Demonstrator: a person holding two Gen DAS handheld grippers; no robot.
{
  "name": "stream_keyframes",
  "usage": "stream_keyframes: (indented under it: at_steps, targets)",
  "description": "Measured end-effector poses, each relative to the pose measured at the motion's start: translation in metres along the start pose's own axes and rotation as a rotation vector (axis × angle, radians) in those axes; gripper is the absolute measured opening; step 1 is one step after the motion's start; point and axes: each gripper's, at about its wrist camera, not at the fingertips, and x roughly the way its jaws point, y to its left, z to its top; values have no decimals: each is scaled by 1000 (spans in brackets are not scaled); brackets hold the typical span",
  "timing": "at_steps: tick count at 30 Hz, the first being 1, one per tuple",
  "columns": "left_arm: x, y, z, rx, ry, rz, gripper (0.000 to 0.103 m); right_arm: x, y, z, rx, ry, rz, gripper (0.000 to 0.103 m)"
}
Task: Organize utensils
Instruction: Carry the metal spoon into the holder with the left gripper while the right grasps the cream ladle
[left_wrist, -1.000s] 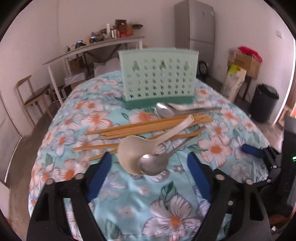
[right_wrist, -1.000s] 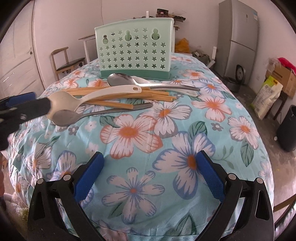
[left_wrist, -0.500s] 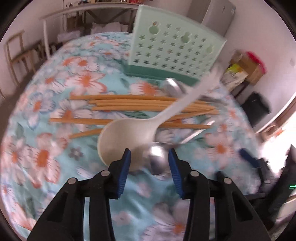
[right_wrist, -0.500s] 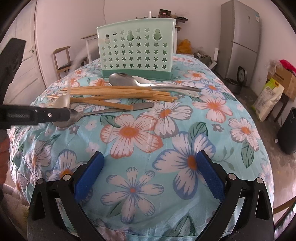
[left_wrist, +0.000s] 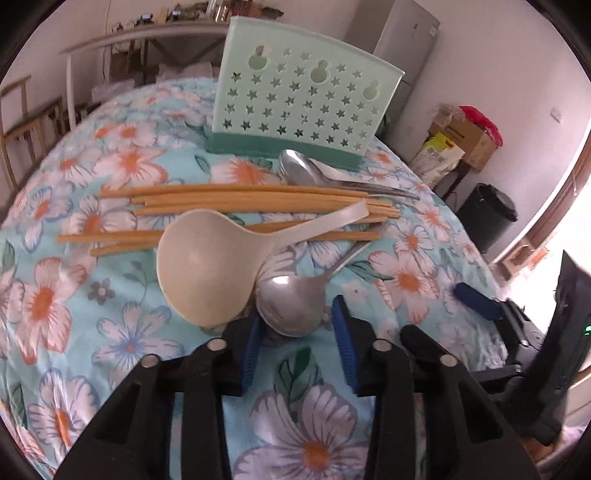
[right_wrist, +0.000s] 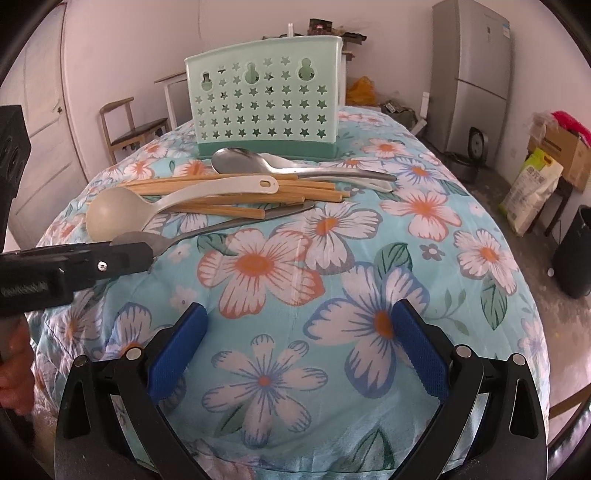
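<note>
Closing left gripper jaws around metal spoon bowl, pads not touching; right gripper wide, empty; rack unfilled, all utensils on counter.

Floral-clothed table: mint caddy, chopsticks, spoons, beige ladle.

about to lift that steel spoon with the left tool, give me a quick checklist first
1. Steel spoon bowl between the left tool pads: ok; it is closing, not yet pressing.
2. Ladle clear of the grip: not ok, its bowl overlaps the left pad.
3. Spoon handle free of the chopsticks: cannot tell, its end runs under them.
4. Holder upright: ok.
5. Right tool out of the way: ok, open and empty.
</note>
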Motion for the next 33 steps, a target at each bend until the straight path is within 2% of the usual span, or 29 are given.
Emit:
stream_keyframes:
  at_steps: [2,3,6,12,14,17,19,24,29,33]
  targets:
    - [2,6,0,-41,-16,-8,24,-1,-1,-1,9,-3,3,96]
    - [2,10,2,-75,-25,-18,17,-1,-1,-1,10,-4,3,96]
    - [-1,21,2,-132,-36,-42,8,-3,-1,-3,9,-12,11,96]
    - [-25,26,-5,-129,-57,-109,2,-12,-9,-1,-10,24,40,95]
    - [-46,32,-4,-128,-87,-126,2,-18,-10,2,-17,35,33,95]
    - [-75,45,-1,-154,-144,-163,2,-29,-6,5,-45,7,19,95]
    - [-91,56,0,-184,-174,-190,2,-36,3,8,-81,-20,20,95]
    - [-132,88,5,-244,-276,-216,2,-45,47,18,-197,-105,95,93]
    - [-167,119,13,-292,-402,-197,2,-38,96,28,-333,-129,138,84]
    - [-178,142,15,-335,-458,-169,2,-26,137,37,-447,-143,138,73]
